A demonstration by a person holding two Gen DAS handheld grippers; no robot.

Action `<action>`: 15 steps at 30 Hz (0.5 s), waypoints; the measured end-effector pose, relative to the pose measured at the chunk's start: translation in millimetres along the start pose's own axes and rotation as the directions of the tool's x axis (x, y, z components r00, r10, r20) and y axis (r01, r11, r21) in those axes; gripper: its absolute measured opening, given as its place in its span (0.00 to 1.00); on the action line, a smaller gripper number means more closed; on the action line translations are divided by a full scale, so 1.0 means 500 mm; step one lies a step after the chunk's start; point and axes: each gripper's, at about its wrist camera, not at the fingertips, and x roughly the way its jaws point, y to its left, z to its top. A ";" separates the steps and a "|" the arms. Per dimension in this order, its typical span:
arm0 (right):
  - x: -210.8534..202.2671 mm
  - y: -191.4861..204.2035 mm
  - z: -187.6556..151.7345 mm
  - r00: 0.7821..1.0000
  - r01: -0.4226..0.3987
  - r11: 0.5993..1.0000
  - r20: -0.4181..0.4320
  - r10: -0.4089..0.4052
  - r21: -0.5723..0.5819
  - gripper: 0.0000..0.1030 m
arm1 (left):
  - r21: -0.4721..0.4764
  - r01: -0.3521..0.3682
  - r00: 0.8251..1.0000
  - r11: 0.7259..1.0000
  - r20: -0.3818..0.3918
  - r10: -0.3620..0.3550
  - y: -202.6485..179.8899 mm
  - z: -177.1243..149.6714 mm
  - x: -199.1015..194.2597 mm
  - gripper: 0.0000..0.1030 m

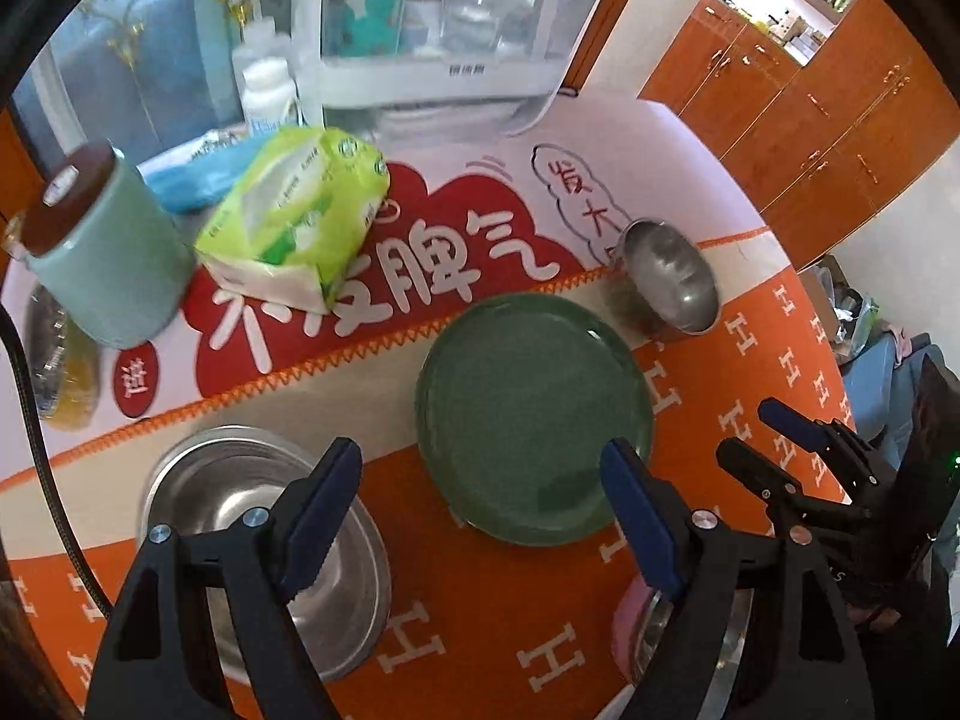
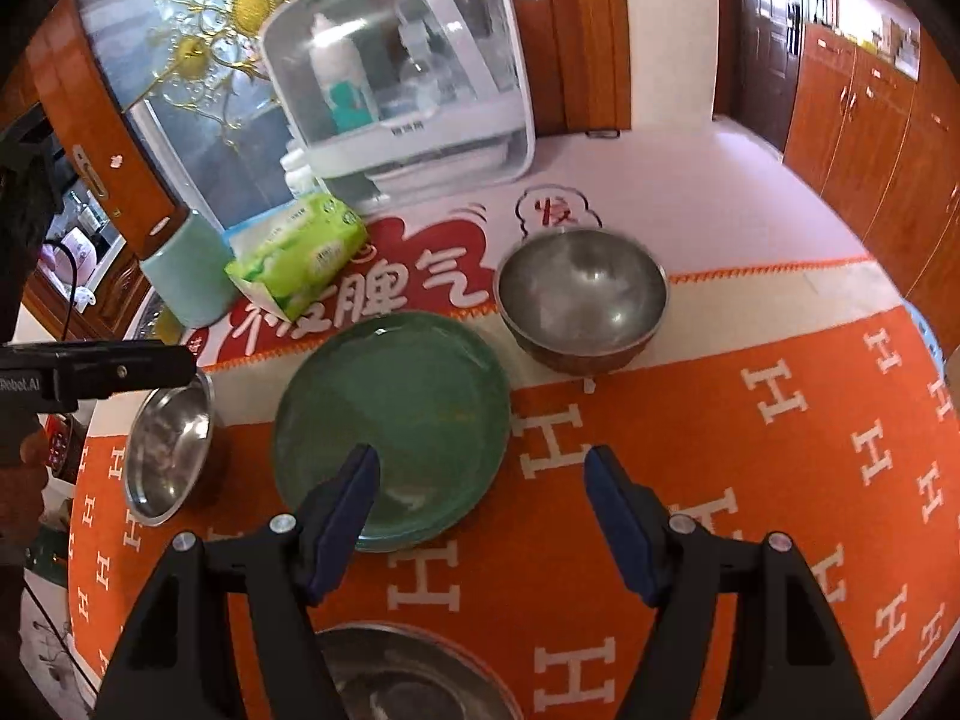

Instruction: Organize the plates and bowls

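Left claw [image 1: 480, 480]: jaws wide apart, nothing between the pads, hanging above the counter's near edge with the green plate [image 1: 534, 420] in the gap beyond the tips. No contact visible.

Right claw [image 2: 480, 486]: jaws likewise wide, empty, aimed down at the orange cloth [image 2: 750, 480] just beside the plate's near rim. Not touching anything.

Outward from the claws:
- Green plate [image 2: 396, 414] lies flat mid-counter. A second rim shows under its near edge, so probably two plates stacked; cannot confirm.
- Large steel bowl [image 1: 240, 516] sits upright towards the near left corner, under the left claw's left finger [image 1: 318, 498].
- Deep steel bowl [image 2: 582, 294] stands apart behind and to the right of the plate, upright, empty.
- A further steel bowl [image 2: 414, 678] shows at the near edge between the right claw's fingers; a pink-edged item [image 1: 630, 618] at the near edge in the left view is unclear.
- Tissue pack [image 1: 300, 216] and mint canister [image 1: 102, 258] occupy the far left; white dish cabinet [image 2: 408, 78] stands at the back edge.

Progress, judged: early. The bowls are scattered singly around the plate, none nested. Both claws are free, so no piece is in transit. Left to do: gather the bowls into one stack and settle the plate(s) in a set place
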 end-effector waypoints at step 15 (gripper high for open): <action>0.113 -0.040 -0.021 0.984 -0.141 0.983 -0.089 0.152 0.115 0.55 | -0.068 0.035 0.991 0.997 -0.128 -0.044 0.049 0.013 0.191 0.47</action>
